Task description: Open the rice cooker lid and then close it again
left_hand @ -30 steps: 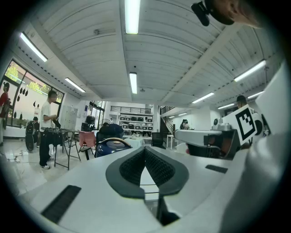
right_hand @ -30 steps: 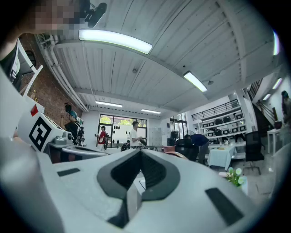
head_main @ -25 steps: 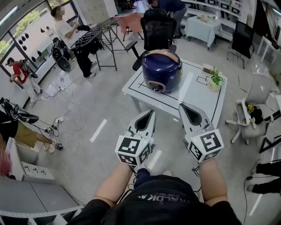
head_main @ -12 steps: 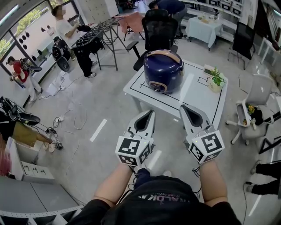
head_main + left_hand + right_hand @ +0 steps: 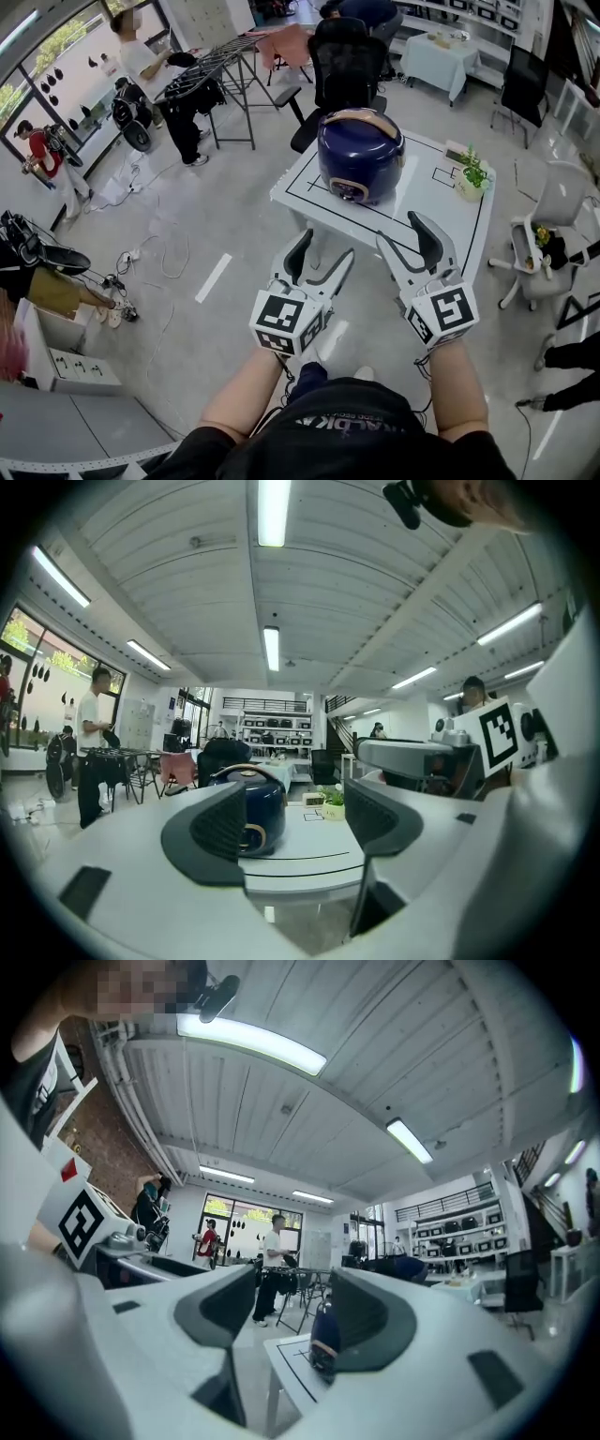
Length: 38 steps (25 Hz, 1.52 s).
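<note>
Both claws have just been opening. Left claw is now standing wide, right claw likewise, nothing sitting between jaws of either. I am holding both level, pointing toward rice cooker, which is sitting on white desk ahead, well apart from claws. Lid is lying closed. I am reading this as readying for reach, with opening step not yet begun. I am judging next move as closing gap to desk. Latch is looking too small to make out.
</note>
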### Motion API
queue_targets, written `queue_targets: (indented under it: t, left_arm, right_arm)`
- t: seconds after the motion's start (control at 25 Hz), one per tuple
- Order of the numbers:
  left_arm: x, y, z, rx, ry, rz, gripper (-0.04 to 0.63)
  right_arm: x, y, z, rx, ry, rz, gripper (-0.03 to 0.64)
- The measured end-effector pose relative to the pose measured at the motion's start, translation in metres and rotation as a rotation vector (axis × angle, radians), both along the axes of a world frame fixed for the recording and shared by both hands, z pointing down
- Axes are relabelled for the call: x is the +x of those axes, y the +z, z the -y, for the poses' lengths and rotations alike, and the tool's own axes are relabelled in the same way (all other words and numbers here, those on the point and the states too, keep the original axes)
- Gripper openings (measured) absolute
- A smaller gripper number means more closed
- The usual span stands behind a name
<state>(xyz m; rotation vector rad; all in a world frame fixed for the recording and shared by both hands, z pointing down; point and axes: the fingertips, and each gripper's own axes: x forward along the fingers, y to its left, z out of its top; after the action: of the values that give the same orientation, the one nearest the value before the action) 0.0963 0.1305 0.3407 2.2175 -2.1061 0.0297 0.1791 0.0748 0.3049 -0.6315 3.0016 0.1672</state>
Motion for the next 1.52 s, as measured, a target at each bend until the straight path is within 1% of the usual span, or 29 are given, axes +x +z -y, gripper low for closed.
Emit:
queue_targets:
  t: [0.04,0.2,0.6,0.88,1.16,1.36,1.52]
  left_arm:
    - [-0.005,0.000,0.001,-0.002,0.004,-0.001,0.314]
    - [-0.032,0.003,0.009,-0.002,0.014,-0.014,0.316]
    - [-0.110,0.008,0.049,-0.003,0.098,-0.039,0.316]
    - [-0.157,0.011,0.076,-0.006,0.173,-0.055,0.316]
    - [-0.190,0.013,0.089,-0.013,0.231,-0.057,0.316]
    - [-0.207,0.018,0.098,-0.024,0.241,-0.064,0.316]
    - [-0.213,0.022,0.108,-0.031,0.241,-0.078,0.316]
  right_arm:
    - [-0.005,-0.001,0.002,0.002,0.006,-0.001,0.239]
    - [-0.026,0.000,0.017,-0.040,0.018,0.010,0.239]
    - [-0.097,0.006,0.063,-0.030,0.118,-0.055,0.239]
    - [-0.148,0.009,0.084,-0.016,0.186,-0.091,0.239]
    - [-0.186,0.013,0.093,-0.002,0.232,-0.125,0.239]
    - [-0.203,0.016,0.101,-0.001,0.239,-0.144,0.239]
    - [-0.209,0.017,0.112,0.030,0.249,-0.181,0.239]
